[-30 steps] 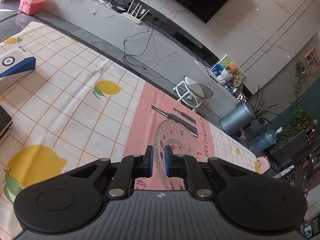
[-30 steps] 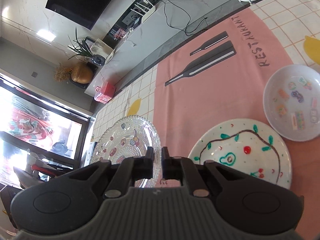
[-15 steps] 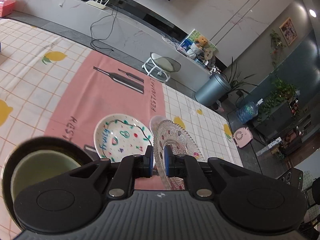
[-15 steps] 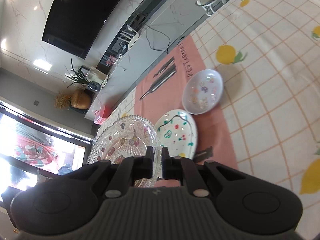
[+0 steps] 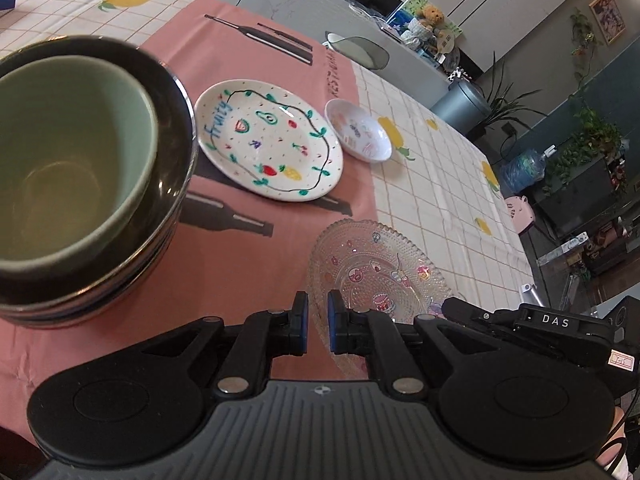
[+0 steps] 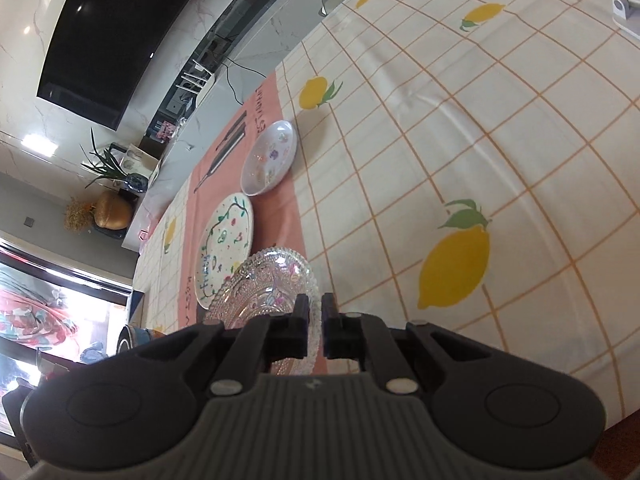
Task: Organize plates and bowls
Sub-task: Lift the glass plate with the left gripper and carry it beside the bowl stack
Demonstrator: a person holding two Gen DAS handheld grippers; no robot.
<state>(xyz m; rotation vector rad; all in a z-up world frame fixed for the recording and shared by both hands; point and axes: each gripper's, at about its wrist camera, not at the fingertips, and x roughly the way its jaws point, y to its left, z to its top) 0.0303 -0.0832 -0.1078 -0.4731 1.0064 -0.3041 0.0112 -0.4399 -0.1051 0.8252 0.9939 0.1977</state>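
Note:
A clear beaded glass plate (image 5: 380,272) with small cartoon prints hangs low over the pink mat (image 5: 248,272), slightly tilted. My left gripper (image 5: 317,322) is shut on its near rim, which runs between the blue pads. My right gripper (image 6: 315,326) is shut on the opposite rim of the glass plate (image 6: 272,280) and shows in the left wrist view as a black body (image 5: 450,307) at the plate's right edge. Beyond lie a white "Fruity" plate (image 5: 268,140) (image 6: 226,248) and a small white bowl (image 5: 358,130) (image 6: 270,158). A green bowl (image 5: 60,152) sits nested in a black bowl (image 5: 172,92) at the left.
The table wears a checked lemon-print cloth (image 6: 460,160), with the pink mat (image 6: 296,216) across its middle. A metal fitting (image 6: 626,4) stands near the far right edge. A blue box corner (image 5: 8,0) lies at the far left. Beyond the table are a stool and a bin.
Both grippers have carried the glass plate sideways and lower, and it now lies flatter over the mat. The nested bowls have come close on the left of the left wrist view.

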